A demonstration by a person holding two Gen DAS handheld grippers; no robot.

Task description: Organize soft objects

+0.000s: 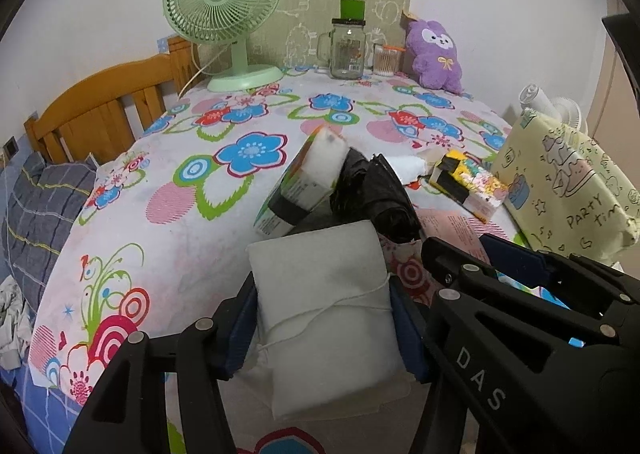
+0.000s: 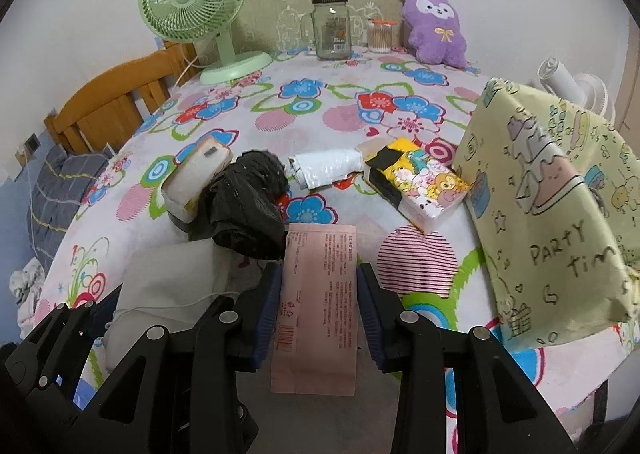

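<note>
My left gripper (image 1: 323,314) is shut on a white cloth pouch (image 1: 324,310) tied with a white string, near the table's front edge; the pouch also shows in the right wrist view (image 2: 168,286). My right gripper (image 2: 318,306) has its jaws on both sides of a flat pink paper packet (image 2: 316,306) with printed text and touches its edges. A crumpled black plastic bag (image 2: 244,206) lies just beyond both, next to a tissue pack (image 2: 198,174). A white roll (image 2: 326,168) and a cartoon-print tissue pack (image 2: 424,182) lie further back.
A yellow "Party time" bag (image 2: 552,214) stands at the right. A green fan (image 2: 196,6), a glass jar (image 2: 332,30), a cotton-swab cup (image 2: 379,36) and a purple plush (image 2: 434,30) stand along the back wall. A wooden bed frame (image 2: 112,106) is on the left.
</note>
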